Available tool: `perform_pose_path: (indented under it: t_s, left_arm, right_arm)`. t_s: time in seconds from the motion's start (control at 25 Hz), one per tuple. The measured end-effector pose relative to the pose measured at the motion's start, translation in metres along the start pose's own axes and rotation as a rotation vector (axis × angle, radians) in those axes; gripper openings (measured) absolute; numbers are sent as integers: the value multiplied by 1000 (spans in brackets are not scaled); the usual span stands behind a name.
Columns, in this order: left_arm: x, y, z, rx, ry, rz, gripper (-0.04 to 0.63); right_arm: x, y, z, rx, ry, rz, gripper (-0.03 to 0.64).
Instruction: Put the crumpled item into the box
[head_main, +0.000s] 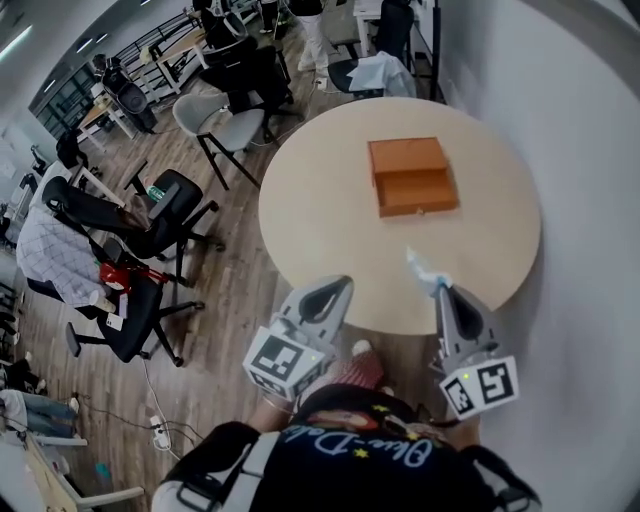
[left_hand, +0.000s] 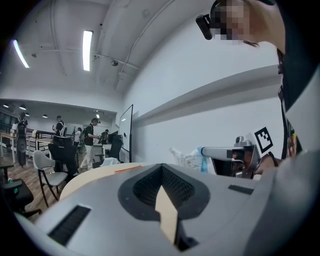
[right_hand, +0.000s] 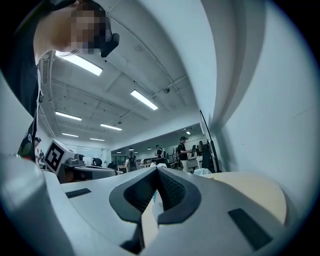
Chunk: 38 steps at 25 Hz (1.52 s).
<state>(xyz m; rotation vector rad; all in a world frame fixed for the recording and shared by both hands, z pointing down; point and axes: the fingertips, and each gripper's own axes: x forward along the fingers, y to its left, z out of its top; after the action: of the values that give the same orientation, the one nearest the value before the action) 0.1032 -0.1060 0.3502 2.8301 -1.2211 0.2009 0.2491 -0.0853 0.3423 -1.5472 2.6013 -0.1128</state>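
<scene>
An orange-brown wooden box (head_main: 412, 178) lies on the far half of the round beige table (head_main: 320, 215). Over the table's near edge, my right gripper (head_main: 440, 290) is shut on the crumpled item (head_main: 424, 267), a white and blue wad sticking out past the jaw tips. The left gripper view shows that wad (left_hand: 187, 158) at the tip of the right gripper (left_hand: 220, 153). In the right gripper view, a sliver of the crumpled item (right_hand: 153, 197) shows between the closed jaws. My left gripper (head_main: 340, 287) hangs shut and empty at the table's near edge, left of the right one.
A white wall (head_main: 580, 130) curves round the table's right side. Black office chairs (head_main: 150, 215) and a grey chair (head_main: 215, 120) stand on the wooden floor to the left. Desks and several people are at the back of the room (left_hand: 90, 142).
</scene>
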Motion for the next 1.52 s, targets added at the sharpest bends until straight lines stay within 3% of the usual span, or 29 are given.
perform_pose_path:
  t_s: [0.16, 0.44, 0.64, 0.76, 1.04, 1.52]
  left_arm:
    - [21, 10, -3, 0, -10, -10, -8]
    - [78, 6, 7, 22, -48, -115, -8]
    - [105, 21, 18, -2, -60, -127, -8]
    - [115, 38, 20, 9, -67, -109, -8]
    - [137, 79, 4, -58, -53, -50, -8]
    - [158, 133, -32, -94, 21, -34, -8]
  right_arm:
    - [12, -7, 4, -15, -10, -6, -2]
    - [19, -50, 13, -77, 1, -85, -2]
    - [44, -72, 22, -180, 32, -111, -2]
    - [65, -83, 24, -158, 28, -92, -2]
    - [119, -108, 2, -117, 88, -71, -2]
    - [196, -146, -42, -48, 196, -88, -2]
